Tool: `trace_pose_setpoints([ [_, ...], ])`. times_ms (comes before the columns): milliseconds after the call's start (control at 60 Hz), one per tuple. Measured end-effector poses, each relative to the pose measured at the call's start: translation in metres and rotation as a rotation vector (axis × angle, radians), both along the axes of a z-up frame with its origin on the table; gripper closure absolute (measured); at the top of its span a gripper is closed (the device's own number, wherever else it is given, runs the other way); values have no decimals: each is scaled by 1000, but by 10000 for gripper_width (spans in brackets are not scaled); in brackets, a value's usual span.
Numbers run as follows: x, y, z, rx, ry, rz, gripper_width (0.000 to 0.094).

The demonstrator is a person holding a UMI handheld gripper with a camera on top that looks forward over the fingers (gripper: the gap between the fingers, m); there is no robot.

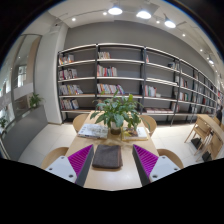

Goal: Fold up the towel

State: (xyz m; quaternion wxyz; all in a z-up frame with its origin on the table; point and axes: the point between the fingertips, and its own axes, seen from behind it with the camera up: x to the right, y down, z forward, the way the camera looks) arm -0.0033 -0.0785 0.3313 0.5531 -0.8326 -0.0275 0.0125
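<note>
A dark brown towel (107, 156) lies folded flat on the round wooden table (112, 143), between my two fingers and a little ahead of them. My gripper (112, 163) is open and empty. Its purple pads (81, 158) stand wide apart, one at each side of the towel, with a gap at both sides. The towel rests on the table on its own.
A potted green plant (118, 112) stands on the table beyond the towel, with papers (93, 130) beside it. Wooden chairs (81, 122) ring the table. More tables and chairs (207, 132) stand to the right. Bookshelves (120, 82) line the far wall.
</note>
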Motion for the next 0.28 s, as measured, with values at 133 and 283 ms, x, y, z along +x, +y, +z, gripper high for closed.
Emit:
trace_pose_setpoints([
  [133,-3,-7,9,24,-11,4,156],
  [283,-4,-14,9,17,-22,-3,158],
])
